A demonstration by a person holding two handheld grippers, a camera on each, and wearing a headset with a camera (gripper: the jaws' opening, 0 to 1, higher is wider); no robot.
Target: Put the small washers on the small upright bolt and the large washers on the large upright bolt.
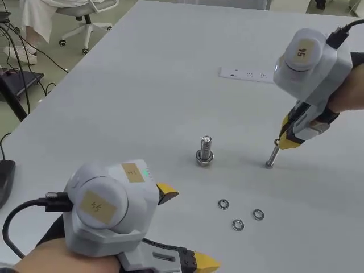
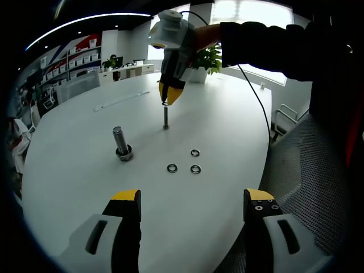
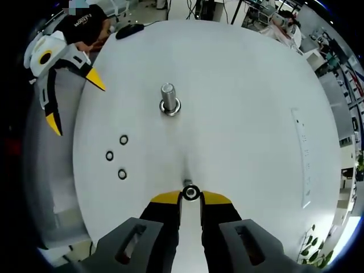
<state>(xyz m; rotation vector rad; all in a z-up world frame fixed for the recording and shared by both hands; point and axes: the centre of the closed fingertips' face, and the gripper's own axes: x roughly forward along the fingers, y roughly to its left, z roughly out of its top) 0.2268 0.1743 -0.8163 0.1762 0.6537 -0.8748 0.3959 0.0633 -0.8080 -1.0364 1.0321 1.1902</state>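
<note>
- Three loose silver ring washers (image 1: 238, 224) lie in a small cluster on the pale grey workbench top (image 1: 142, 85), on the near side of both bolts and touching neither.
- Up at the right of the head view we've got the right gripper (image 1: 282, 142), tilted steeply down, its tips right at the top of the thin silver upright bolt (image 1: 271, 156).
- Over to the right gripper view: that claw is clenched on one small silver washer (image 3: 191, 193), with the ring pinched between the yellow fingertips (image 3: 168, 198) and sitting directly over the thin bolt's tip. We can't tell whether it is on the bolt yet.
- Left of the thin bolt and well apart from it stands the thick silver upright bolt (image 1: 205, 149). It has a wider collar round its foot, and we can't make out whether that is washers or a nut.
- Down at the near edge we find the left gripper (image 1: 187, 227), jaws spread wide and gripping nothing. In its own view the loose washers sit between and beyond its two jaws.
- Further back on the bench, beyond the right gripper, a white power strip (image 1: 247, 74) lies flat.
</note>
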